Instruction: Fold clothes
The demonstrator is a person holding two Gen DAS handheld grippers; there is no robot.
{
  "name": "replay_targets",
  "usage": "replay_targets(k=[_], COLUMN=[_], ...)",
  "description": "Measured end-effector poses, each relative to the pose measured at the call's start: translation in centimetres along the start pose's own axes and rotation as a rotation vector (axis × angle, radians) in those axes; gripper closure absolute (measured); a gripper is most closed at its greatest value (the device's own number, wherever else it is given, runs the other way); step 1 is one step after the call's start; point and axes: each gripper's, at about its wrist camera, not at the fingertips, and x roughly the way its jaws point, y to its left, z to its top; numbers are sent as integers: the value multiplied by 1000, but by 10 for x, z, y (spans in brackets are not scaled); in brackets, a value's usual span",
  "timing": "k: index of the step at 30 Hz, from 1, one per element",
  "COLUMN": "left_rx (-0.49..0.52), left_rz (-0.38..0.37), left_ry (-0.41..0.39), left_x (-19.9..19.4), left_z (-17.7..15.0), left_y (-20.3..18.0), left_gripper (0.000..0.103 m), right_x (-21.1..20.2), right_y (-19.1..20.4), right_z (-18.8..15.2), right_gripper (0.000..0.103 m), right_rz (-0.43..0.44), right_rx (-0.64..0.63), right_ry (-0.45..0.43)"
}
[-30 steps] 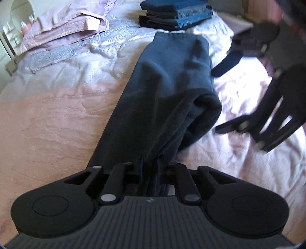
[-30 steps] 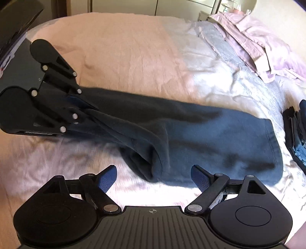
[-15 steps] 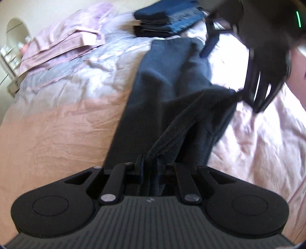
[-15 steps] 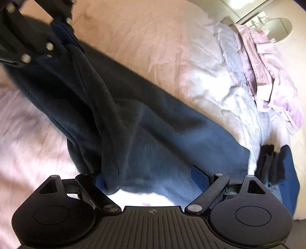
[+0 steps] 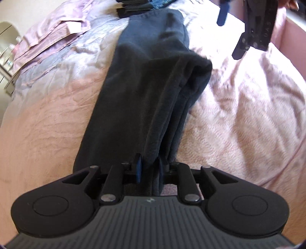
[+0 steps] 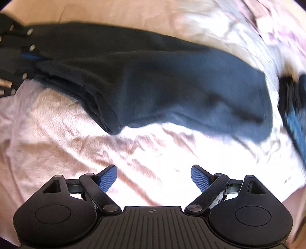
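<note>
A long dark navy fleece garment (image 5: 145,80) lies stretched along the pink bedspread (image 5: 248,115), folded lengthwise with a bunched fold on its right side. My left gripper (image 5: 149,170) is shut on the garment's near end. The garment also shows in the right wrist view (image 6: 162,86), with the left gripper (image 6: 28,57) clamping its left end. My right gripper (image 6: 153,178) is open and empty above the bedspread (image 6: 133,153), apart from the garment. It also shows in the left wrist view (image 5: 235,32) at the top right, raised.
A stack of folded dark and blue clothes (image 5: 137,7) sits at the garment's far end and at the right edge of the right wrist view (image 6: 294,107). A crumpled pink sheet (image 5: 51,28) lies at the far left of the bed.
My right gripper let go of the garment's fold and pulled back and up. The fold dropped flat onto the garment. My left gripper keeps its hold.
</note>
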Motion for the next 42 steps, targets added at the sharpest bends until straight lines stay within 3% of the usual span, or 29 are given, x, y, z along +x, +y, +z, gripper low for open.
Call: replay_targets(k=[5, 8, 11, 14, 19, 20, 21, 24, 25, 28, 32, 35, 41, 42], left_rx=[-51, -50, -35, 0, 101, 88, 75, 54, 53, 48, 44, 36, -12, -38], left_rz=[-5, -17, -49, -66, -56, -56, -56, -58, -58, -63, -78, -99, -111, -109], left_ry=[-50, -90, -114, -77, 28, 39, 49, 75, 83, 96, 63, 41, 64, 68], left_x=[-20, -14, 4, 33, 65, 64, 63, 59, 59, 55, 46, 49, 47, 39], left_z=[31, 63, 92, 112, 110, 111, 113, 117, 119, 128, 152, 168, 159, 152], left_y=[0, -3, -9, -18, -33, -32, -30, -30, -30, -31, -38, -47, -56, -54], left_gripper=[83, 79, 77, 77, 76, 76, 76, 76, 76, 77, 76, 75, 73, 72], right_x=[-10, -7, 9, 28, 66, 72, 78, 96, 104, 104, 72, 56, 76, 75], right_y=[-63, -108, -149, -188, -236, -241, -245, -253, -258, -279, -314, -337, -352, -350], right_z=[-12, -14, -18, -20, -22, -21, -19, -17, -19, -27, -34, -38, -32, -32], right_gripper=[16, 16, 16, 16, 20, 25, 38, 48, 69, 89, 92, 92, 91, 87], right_rz=[105, 176, 252, 309, 413, 447, 486, 558, 571, 629, 664, 610, 563, 548], right_rx=[366, 616, 788, 910, 1070, 1089, 1103, 1153, 1182, 1227, 1224, 1187, 1047, 1038], right_ry=[-109, -174, -236, -306, -413, -429, -438, -439, -431, -447, -503, -517, -392, -372])
